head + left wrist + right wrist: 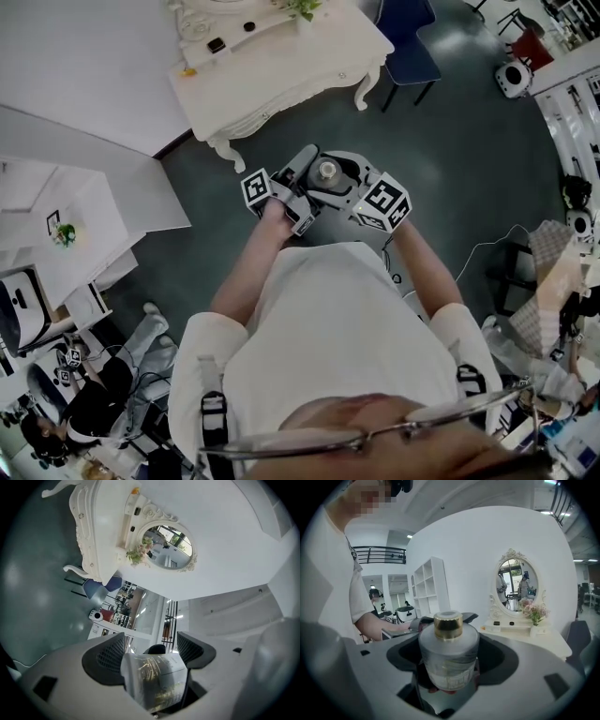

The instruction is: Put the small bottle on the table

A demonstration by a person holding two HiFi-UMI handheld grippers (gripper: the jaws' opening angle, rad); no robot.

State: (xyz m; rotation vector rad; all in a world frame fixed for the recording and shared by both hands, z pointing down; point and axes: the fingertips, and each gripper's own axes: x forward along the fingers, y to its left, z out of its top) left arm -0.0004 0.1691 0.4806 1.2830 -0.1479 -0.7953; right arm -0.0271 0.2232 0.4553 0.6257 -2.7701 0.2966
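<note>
I hold the small bottle (pixel 327 171), clear with a gold cap, in front of my chest, and both grippers meet around it. In the right gripper view the bottle (pixel 449 658) stands upright and fills the space between the jaws of my right gripper (pixel 451 651), which is shut on it. The left gripper view shows its labelled body (pixel 154 677) wedged aslant between the pads of my left gripper (pixel 150 651). From the head view the left gripper (pixel 302 178) comes in from the left and the right gripper (pixel 345 180) from the right. The white dressing table (pixel 281 66) stands ahead.
An oval mirror (pixel 516 585), a flower vase (pixel 533 611) and small dark items sit on the table. A blue chair (pixel 412 37) stands beside it. White shelves (pixel 75 234) are at the left, seated people (pixel 94 384) behind me, and clutter (pixel 553 281) at the right.
</note>
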